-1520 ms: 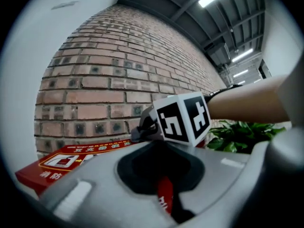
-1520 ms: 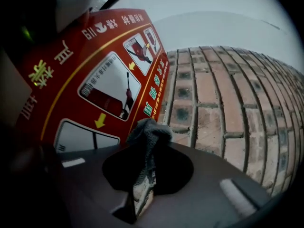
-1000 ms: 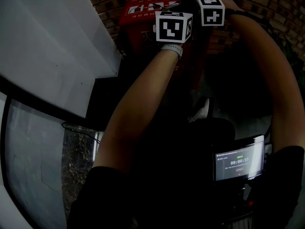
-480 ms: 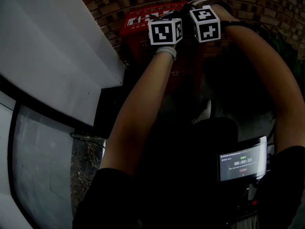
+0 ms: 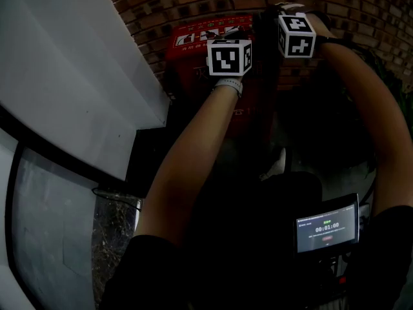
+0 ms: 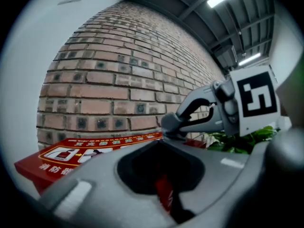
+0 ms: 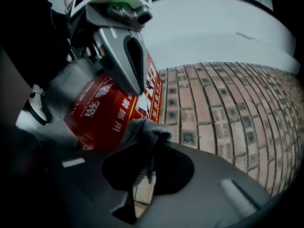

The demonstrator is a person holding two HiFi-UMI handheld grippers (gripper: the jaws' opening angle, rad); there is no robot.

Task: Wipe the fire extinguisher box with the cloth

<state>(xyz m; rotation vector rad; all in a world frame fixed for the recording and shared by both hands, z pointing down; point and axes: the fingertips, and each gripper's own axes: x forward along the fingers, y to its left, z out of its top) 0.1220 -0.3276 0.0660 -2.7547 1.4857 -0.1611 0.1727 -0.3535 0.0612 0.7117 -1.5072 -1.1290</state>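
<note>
Cloth (image 7: 147, 129) pinched by right tool (image 7: 151, 146) near box's (image 7: 102, 110) top edge (left tool (image 6: 164, 144) closed).

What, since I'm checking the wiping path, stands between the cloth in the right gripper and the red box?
Nothing visible. The cloth in the right gripper faces the red box directly; the left gripper sits higher, off that path.

Lid of the fire extinguisher box (image 6: 61, 158): white Chinese characters on red, beginning "消防"; the yellow line along its edge is too small to read.
Front of the fire extinguisher box (image 7: 102, 110): large white Chinese characters, one reading "用"; the others are too skewed to read.
Timer on the screen (image 5: 326, 228): "00:01:00"; its smaller lines are unreadable.
</note>
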